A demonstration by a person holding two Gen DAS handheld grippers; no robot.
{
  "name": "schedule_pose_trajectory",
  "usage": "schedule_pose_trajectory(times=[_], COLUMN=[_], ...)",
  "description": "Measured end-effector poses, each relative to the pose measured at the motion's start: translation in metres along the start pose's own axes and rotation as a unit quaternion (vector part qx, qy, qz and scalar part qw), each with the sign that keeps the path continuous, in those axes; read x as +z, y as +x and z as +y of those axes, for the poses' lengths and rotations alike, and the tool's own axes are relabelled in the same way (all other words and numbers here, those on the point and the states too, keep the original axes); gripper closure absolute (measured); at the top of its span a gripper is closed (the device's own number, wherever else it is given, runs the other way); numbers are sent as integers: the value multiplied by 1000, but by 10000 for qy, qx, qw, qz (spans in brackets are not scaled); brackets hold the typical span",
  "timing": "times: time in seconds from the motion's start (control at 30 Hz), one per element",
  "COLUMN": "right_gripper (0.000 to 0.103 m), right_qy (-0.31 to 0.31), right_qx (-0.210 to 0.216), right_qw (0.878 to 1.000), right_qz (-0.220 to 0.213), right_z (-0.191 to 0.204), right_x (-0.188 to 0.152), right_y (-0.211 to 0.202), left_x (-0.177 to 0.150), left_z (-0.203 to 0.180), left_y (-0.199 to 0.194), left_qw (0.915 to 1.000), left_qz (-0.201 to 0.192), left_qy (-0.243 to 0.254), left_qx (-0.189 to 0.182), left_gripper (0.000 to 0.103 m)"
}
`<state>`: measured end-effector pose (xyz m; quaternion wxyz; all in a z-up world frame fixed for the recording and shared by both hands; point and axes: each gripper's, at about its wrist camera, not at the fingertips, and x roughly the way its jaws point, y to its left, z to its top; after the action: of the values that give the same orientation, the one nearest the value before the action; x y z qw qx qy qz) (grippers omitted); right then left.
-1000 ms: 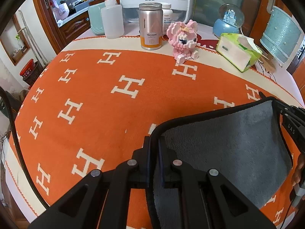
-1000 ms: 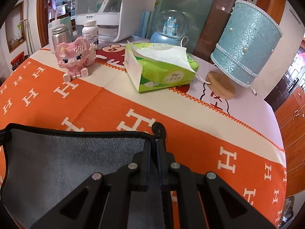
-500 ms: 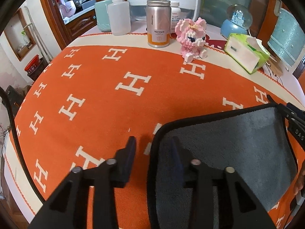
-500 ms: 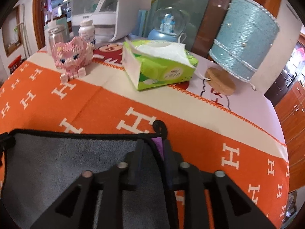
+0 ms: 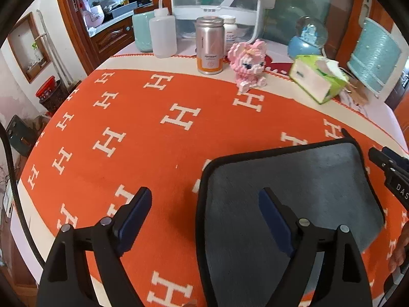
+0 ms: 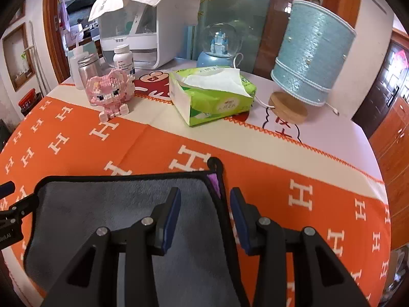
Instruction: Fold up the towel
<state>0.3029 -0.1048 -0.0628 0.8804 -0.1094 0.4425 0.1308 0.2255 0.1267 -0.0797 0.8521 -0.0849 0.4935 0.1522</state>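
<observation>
A grey towel (image 5: pixel 288 186) with black edging lies flat on the orange tablecloth (image 5: pixel 143 138). It also shows in the right wrist view (image 6: pixel 122 204), with a black hanging loop and a purple tag at its far right corner. My left gripper (image 5: pixel 204 203) is open above the towel's left edge, one finger on each side of it, holding nothing. My right gripper (image 6: pixel 204 207) is open over the towel's right edge near the purple tag, holding nothing. The right gripper's tip shows at the right of the left wrist view.
Along the far side of the table stand a silver can (image 5: pixel 209 46), a white squeeze bottle (image 5: pixel 162 35), a pink block figure (image 6: pixel 111 92), a green tissue box (image 6: pixel 212 94), a snow globe (image 6: pixel 222 43), a blue lamp (image 6: pixel 309 58) and a white appliance (image 6: pixel 145 23).
Both grippers have opened and let go of the towel's far corners. They have risen and pulled back a little. The towel now lies flat.
</observation>
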Motion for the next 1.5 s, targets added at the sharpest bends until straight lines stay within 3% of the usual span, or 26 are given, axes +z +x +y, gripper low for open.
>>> schedule_pose_trajectory(times=[0.13, 0.2, 0.7, 0.97, 1.27, 1.5], right_gripper=[63, 63, 63, 44, 41, 39], right_qy=[86, 138, 543, 867, 1173, 1279], right_qx=[4, 20, -7, -404, -668, -531], right_qw=[10000, 9999, 9983, 9950, 9904, 9902], right_qz=[-13, -22, -233, -288, -303, -181], right_z=[-1, -3, -6, -13, -18, -9], right_x=[-7, -11, -56, -98, -145, -177], right_y=[-13, -21, -106, -145, -181, -200], left_x=[-5, -9, -42, -73, -107, -131], left_z=[-1, -2, -17, -26, -39, -43], left_y=[-15, -23, -89, -127, -158, -180], left_qw=[9998, 9990, 9958, 9913, 9859, 9820], left_qz=[-27, 42, -251, -538, -686, -861], left_qy=[67, 100, 385, 728, 1018, 1169], left_qx=[-205, -441, -797, -951, -1133, -1212], left_gripper=[11, 1, 1, 1, 1, 1])
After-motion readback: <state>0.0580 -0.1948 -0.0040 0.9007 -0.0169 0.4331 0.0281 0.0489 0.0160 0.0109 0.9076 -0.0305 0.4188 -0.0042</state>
